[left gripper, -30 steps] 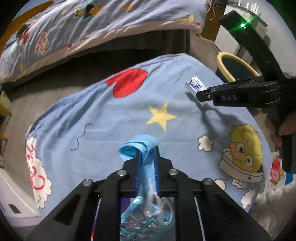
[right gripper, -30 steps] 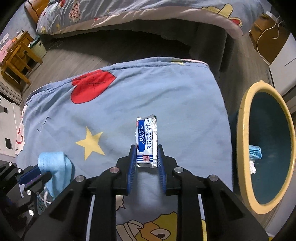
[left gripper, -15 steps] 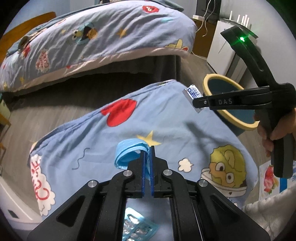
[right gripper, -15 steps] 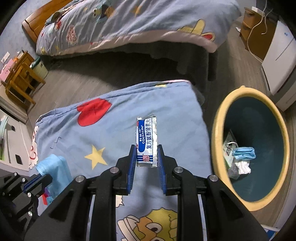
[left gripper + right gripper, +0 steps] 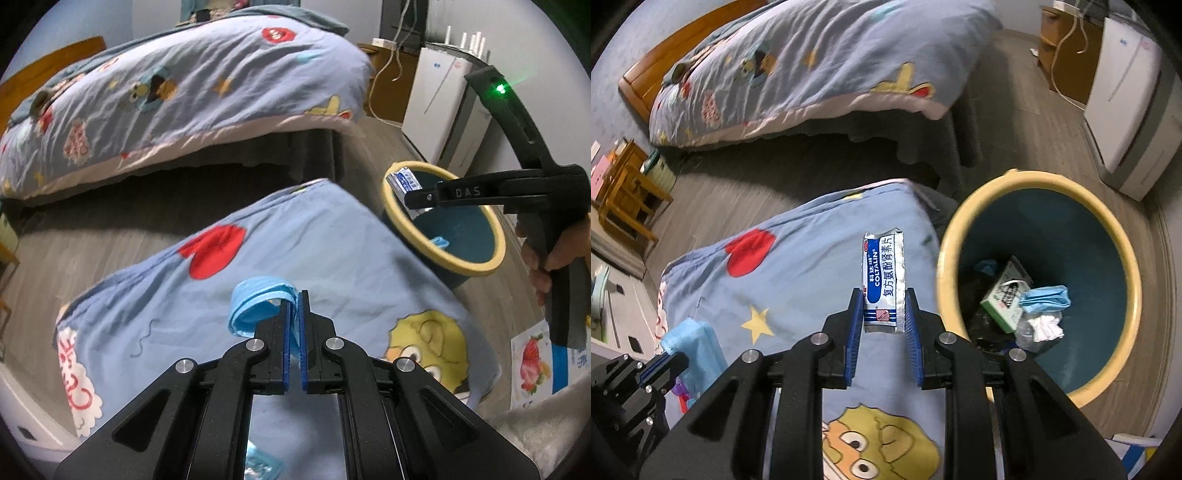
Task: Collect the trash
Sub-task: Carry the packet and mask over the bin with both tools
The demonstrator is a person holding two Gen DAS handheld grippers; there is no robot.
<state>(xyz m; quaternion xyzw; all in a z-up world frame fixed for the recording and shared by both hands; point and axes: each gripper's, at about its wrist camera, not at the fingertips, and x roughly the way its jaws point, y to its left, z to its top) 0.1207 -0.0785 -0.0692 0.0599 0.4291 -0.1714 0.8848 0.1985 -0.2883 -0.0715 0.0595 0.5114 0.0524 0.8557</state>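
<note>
The right gripper (image 5: 882,314) is clamped on a flat, crinkled foil sachet (image 5: 884,280), held upright beside the round yellow-rimmed bin (image 5: 1132,291). The left gripper (image 5: 294,317) is pinched tight on a soft, folded blue mask (image 5: 258,301) above the patterned cotton sheet (image 5: 332,254).

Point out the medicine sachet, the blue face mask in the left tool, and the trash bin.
medicine sachet (image 5: 884,273), right wrist view, middle of its printed face.
blue face mask (image 5: 255,297), left wrist view, folded loop above the pads.
trash bin (image 5: 1123,258), right wrist view, yellow rim.
</note>
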